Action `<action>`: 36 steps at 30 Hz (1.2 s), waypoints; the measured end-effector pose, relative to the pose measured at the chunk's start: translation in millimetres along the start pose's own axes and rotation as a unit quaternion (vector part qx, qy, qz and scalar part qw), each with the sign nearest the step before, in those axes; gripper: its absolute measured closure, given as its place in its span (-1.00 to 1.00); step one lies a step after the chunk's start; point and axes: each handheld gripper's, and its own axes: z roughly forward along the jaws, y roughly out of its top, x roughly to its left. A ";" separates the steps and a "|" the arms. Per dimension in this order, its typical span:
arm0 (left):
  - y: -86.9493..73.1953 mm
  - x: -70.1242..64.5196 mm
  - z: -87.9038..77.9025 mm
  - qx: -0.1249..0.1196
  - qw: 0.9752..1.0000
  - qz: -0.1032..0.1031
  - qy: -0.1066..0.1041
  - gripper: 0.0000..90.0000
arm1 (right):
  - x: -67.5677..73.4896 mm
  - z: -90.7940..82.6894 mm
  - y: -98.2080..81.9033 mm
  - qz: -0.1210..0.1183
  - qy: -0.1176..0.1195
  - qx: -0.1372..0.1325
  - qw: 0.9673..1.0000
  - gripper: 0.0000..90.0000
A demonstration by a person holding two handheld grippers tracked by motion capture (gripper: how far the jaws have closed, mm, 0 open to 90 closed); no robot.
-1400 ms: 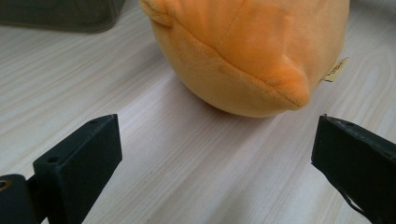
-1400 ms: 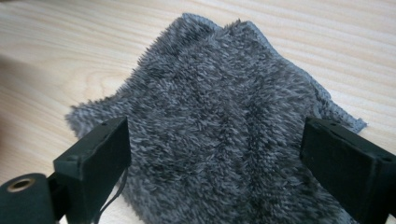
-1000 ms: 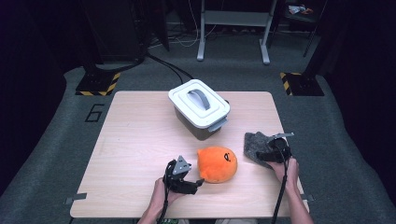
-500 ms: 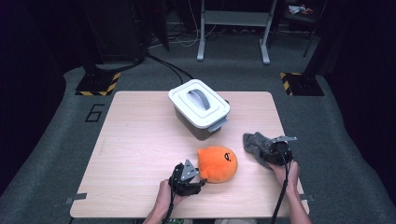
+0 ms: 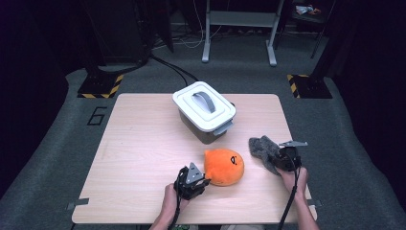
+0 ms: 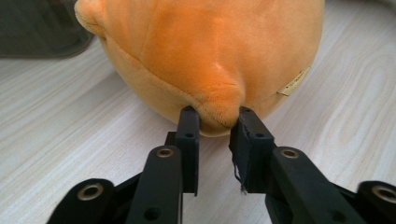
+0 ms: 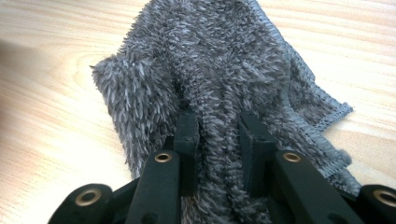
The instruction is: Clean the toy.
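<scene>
An orange plush toy [image 5: 224, 165] with a small face lies near the table's front edge. My left gripper [image 5: 203, 181] is at its left side; its jaws have just been closing and now pinch a fold of the plush toy [image 6: 210, 51], which bulges between the left gripper's [image 6: 215, 126] pads. To the right lies a crumpled grey fluffy cloth [image 5: 263, 147]. My right gripper [image 5: 277, 160] is at its near edge. Its jaws have also just been closing, and in the right gripper view the right gripper [image 7: 218, 123] squeezes a ridge of the cloth [image 7: 210, 60].
A white lidded box [image 5: 205, 111] with a grey handle stands at the middle back of the wooden table [image 5: 143, 153]. Dark floor, cables and metal stand legs lie beyond the table's far edge.
The left gripper slid right up to the plush toy and its jaws closed on a fold. The right gripper's jaws closed on the grey cloth, bunching it slightly.
</scene>
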 end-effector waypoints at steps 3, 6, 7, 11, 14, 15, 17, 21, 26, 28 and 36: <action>-0.1 0.5 0.2 -0.001 1.000 0.000 0.001 0.71 | -2.4 -1.4 -1.1 -0.011 0.003 -0.003 1.000 0.61; -0.3 0.4 -0.4 0.003 1.000 0.006 0.002 0.75 | -2.6 -4.7 -2.0 -0.006 0.008 -0.009 1.000 0.62; -0.4 0.0 -0.3 0.001 1.000 0.003 0.003 0.76 | -2.3 -6.5 -2.1 -0.006 0.011 -0.013 1.000 0.62; -0.7 -0.1 0.2 -0.005 1.000 0.005 0.008 0.77 | -0.5 -16.8 -2.4 0.000 0.021 -0.023 1.000 0.62; -0.1 0.0 -0.7 -0.001 1.000 0.009 0.005 0.77 | 1.9 -24.9 -2.4 -0.002 0.026 -0.030 0.999 0.61; -0.1 -0.4 -0.6 -0.001 1.000 0.007 0.005 0.78 | 2.3 -27.7 -2.0 -0.007 0.028 -0.033 0.999 0.61; -0.8 -0.5 -0.1 -0.006 1.000 0.005 0.007 0.77 | 5.2 -34.7 -1.8 -0.011 0.030 -0.040 0.999 0.61; 0.2 -0.7 -0.6 -0.004 1.000 0.003 0.001 0.77 | 10.4 -47.1 1.0 -0.020 0.038 -0.047 0.998 0.61; 0.0 -0.4 -0.6 -0.004 1.000 0.003 0.001 0.77 | 18.5 -60.1 5.8 -0.029 0.051 -0.060 0.996 0.61; -0.6 -0.2 -0.6 -0.005 1.000 0.004 0.003 0.77 | 26.6 -67.5 8.5 -0.043 0.057 -0.065 0.995 0.61; 1.7 -1.3 -1.0 0.000 1.000 0.007 -0.001 0.77 | 44.5 -77.9 15.5 -0.063 0.067 -0.072 0.993 0.61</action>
